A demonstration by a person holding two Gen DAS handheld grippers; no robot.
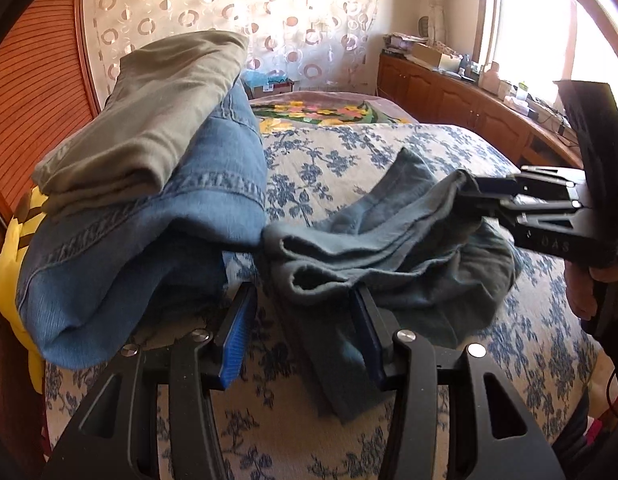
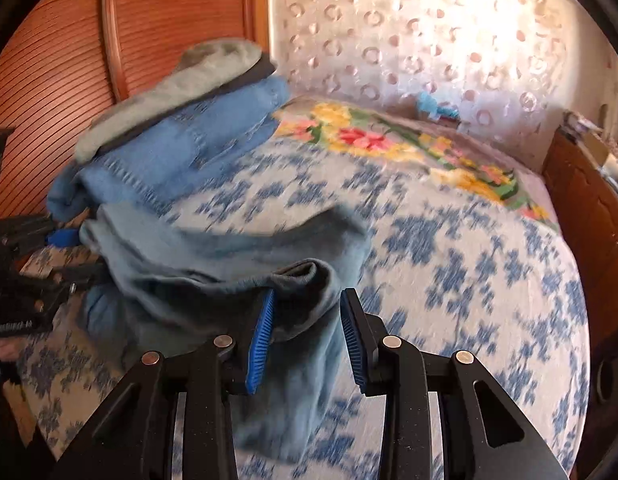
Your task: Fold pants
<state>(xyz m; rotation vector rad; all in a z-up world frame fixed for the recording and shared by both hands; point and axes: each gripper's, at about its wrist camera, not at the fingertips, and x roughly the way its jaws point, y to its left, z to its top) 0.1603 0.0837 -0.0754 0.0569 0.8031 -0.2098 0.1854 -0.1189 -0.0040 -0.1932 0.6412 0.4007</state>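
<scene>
Grey-blue pants (image 1: 389,248) lie crumpled on the floral bedspread (image 1: 349,152); they also show in the right wrist view (image 2: 213,264). My left gripper (image 1: 305,320) is open, its blue pads either side of the pants' leg hems, not closed on them. My right gripper (image 2: 307,328) is open with a bunched fold of the pants lying between its fingers. It shows in the left wrist view (image 1: 489,196) at the far end of the pants. The left gripper shows at the left edge of the right wrist view (image 2: 49,256).
A stack of folded clothes lies at the bed's left: olive pants (image 1: 149,120) on blue jeans (image 1: 149,240), over something yellow (image 1: 9,248). A wooden headboard (image 1: 33,92) stands behind them. A flowered blanket (image 1: 321,114) lies farther up. A wooden cabinet (image 1: 461,104) runs along the right.
</scene>
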